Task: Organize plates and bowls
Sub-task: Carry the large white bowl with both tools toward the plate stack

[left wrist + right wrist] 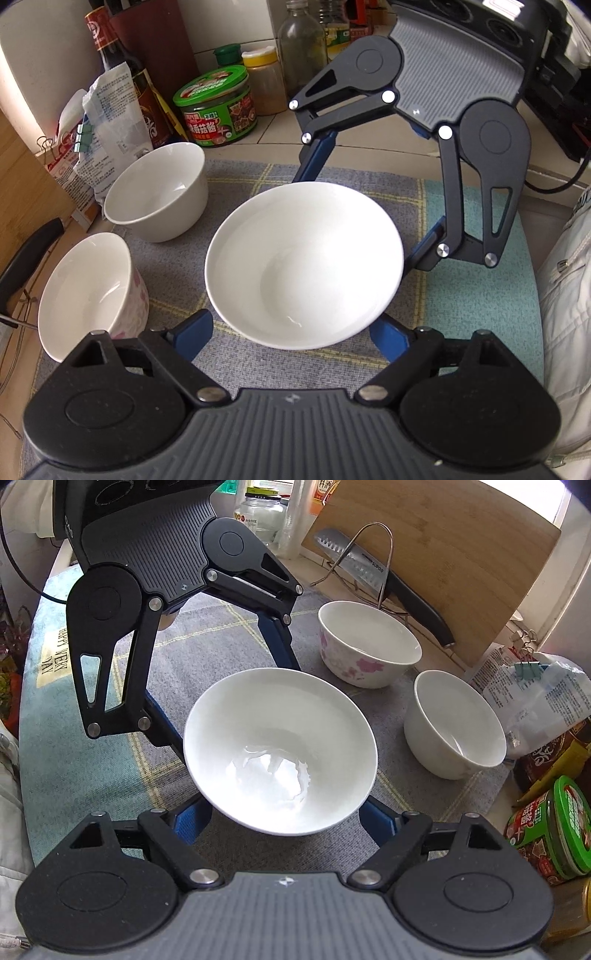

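A wide, shallow white bowl (306,258) (280,746) is over the checked mat (480,295) (74,760); I cannot tell whether it rests on it. My left gripper (291,336) (219,685) is shut on its lower wall, with a blue finger on each side. My right gripper (284,821) (369,205) grips it the same way from the opposite side. A plain deep white bowl (159,192) (454,723) and a bowl with pink flowers (88,291) (369,642) stand side by side on the mat, apart from both grippers.
Behind the bowls are a green-lidded jar (218,107) (554,830), a dark sauce bottle (125,77), a clipped plastic bag (103,140) (535,701) and more jars. A knife (384,583) hangs on a wire rack before a wooden board (461,554). A person's white garment (569,288) borders the mat.
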Action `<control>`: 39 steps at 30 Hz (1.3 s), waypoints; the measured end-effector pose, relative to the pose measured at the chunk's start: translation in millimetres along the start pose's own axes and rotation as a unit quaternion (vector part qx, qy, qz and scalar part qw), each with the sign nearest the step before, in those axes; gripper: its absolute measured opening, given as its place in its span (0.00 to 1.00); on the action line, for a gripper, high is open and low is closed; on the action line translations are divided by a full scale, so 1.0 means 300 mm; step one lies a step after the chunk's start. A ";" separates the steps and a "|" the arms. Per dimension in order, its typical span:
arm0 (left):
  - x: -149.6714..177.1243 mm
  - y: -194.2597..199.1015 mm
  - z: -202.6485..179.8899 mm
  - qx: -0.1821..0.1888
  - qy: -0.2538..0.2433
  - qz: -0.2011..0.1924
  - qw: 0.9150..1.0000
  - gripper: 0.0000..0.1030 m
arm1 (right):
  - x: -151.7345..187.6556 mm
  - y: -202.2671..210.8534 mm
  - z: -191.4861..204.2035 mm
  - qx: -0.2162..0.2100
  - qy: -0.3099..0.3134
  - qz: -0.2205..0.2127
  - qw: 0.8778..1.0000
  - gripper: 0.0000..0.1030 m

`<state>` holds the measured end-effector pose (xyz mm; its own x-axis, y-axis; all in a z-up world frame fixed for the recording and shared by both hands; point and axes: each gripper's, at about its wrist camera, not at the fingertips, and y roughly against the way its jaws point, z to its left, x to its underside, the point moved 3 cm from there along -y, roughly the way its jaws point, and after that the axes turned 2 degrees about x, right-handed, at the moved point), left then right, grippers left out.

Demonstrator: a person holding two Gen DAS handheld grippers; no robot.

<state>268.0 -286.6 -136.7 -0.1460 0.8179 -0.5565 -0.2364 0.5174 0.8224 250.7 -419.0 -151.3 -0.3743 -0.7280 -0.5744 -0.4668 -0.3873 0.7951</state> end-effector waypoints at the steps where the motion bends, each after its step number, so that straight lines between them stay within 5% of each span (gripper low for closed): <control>1: -0.001 0.000 0.001 0.002 0.000 -0.001 1.000 0.88 | -0.001 -0.001 -0.001 -0.002 0.000 0.000 1.000 0.86; 22: 0.015 0.046 -0.025 0.008 -0.008 -0.015 1.000 0.84 | -0.028 0.019 0.031 -0.005 0.001 0.011 1.000 0.84; 39: 0.178 0.244 -0.066 -0.049 0.036 -0.017 0.998 0.84 | -0.201 0.015 0.212 -0.029 0.060 -0.010 0.998 0.84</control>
<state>224.0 -210.0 -108.5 -0.2049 0.7781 -0.5938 -0.3339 0.5147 0.7897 220.2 -341.0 -125.4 -0.2655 -0.7807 -0.5658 -0.4251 -0.4319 0.7954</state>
